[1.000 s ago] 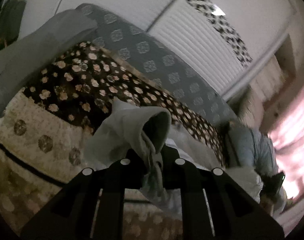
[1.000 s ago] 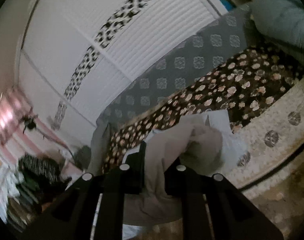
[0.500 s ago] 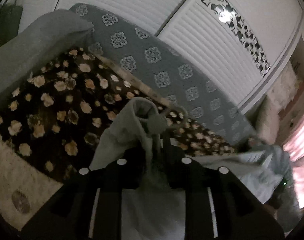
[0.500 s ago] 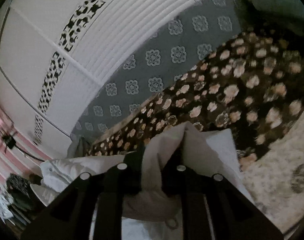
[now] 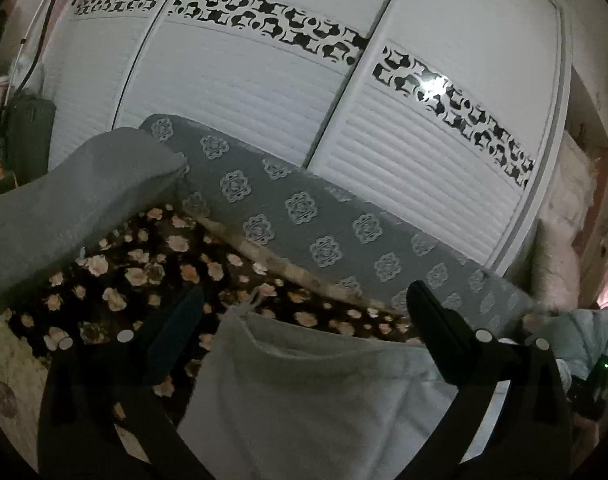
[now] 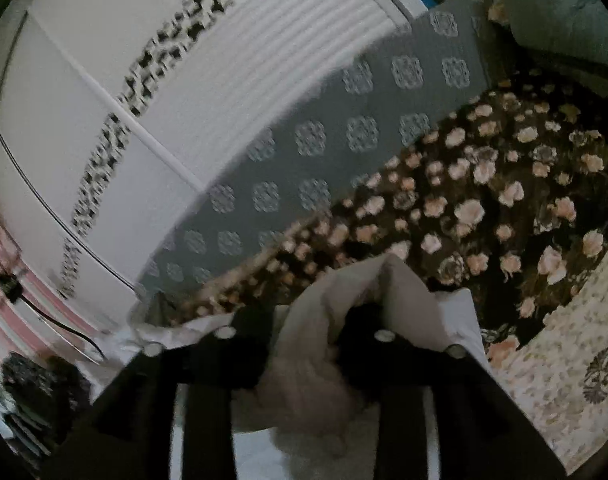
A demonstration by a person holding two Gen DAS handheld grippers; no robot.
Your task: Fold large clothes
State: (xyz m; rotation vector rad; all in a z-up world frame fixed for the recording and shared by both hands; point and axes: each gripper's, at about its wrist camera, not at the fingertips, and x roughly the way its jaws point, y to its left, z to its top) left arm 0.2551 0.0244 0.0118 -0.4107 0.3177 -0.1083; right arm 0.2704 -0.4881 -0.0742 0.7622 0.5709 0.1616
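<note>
Dim bedroom, floral bedspread [image 5: 116, 276] at frame left. Left gripper [image 5: 304, 312]: jaws just sprung wide, grey garment [image 5: 304, 392] lying free between, lower centre. Right gripper [image 6: 304, 320]: jaws parting, cloth bunched between. Fold being released; next, regrip an edge.

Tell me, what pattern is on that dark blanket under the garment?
Pale pink flowers on a near-black ground; the blanket shows best in the right wrist view.

My left wrist camera sits low and close over the pale garment [image 5: 304, 392], facing the white wardrobe doors [image 5: 264, 92] at twelve o'clock. My right wrist camera, tilted, looks over the same garment [image 6: 343, 320]; both share the floral bedspread [image 6: 483, 200] and grey patterned bolster [image 5: 304, 216].
</note>
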